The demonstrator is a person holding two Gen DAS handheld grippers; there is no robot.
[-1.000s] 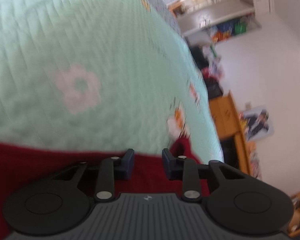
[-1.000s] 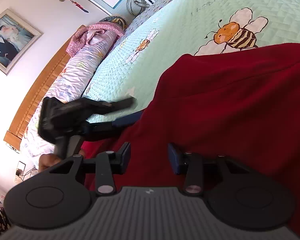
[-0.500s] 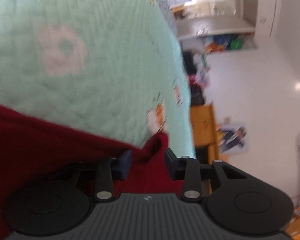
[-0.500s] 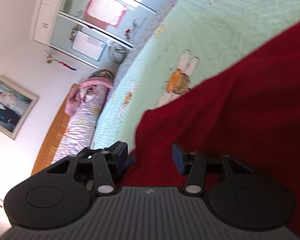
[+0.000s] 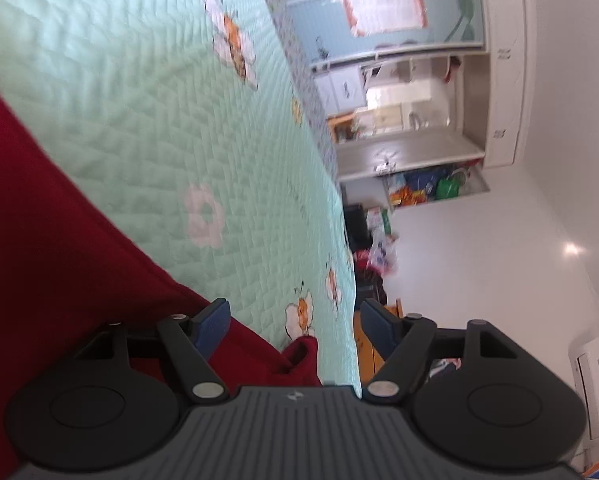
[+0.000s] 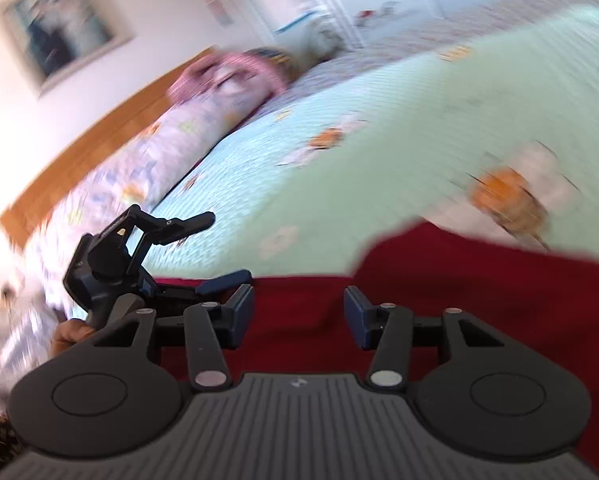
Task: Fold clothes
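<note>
A dark red garment (image 5: 39, 260) lies spread on the mint quilted bedspread (image 5: 147, 120), which carries bee and flower prints. My left gripper (image 5: 295, 324) is open and its jaws are still opening; a loose red corner (image 5: 305, 350) sits low between them, untouched by either pad. The right wrist view also shows the red garment (image 6: 479, 292), under my open right gripper (image 6: 299, 316), whose pads stand apart above flat cloth. There too, my left gripper (image 6: 231, 246) stands open at the garment's left edge, with a hand (image 6: 69, 334) on its handle.
A wooden headboard (image 6: 99, 148) and rolled floral bedding (image 6: 187, 124) lie at the far end of the bed. The bed's edge drops to a white floor (image 5: 499, 260) with clutter (image 5: 379, 248), a wooden piece (image 5: 365, 346) and a wardrobe (image 5: 419, 92) beyond.
The left jaws have spread wide and released the red corner they pinched before. The right gripper has rolled and lifted, so more of the bed and headboard shows.
</note>
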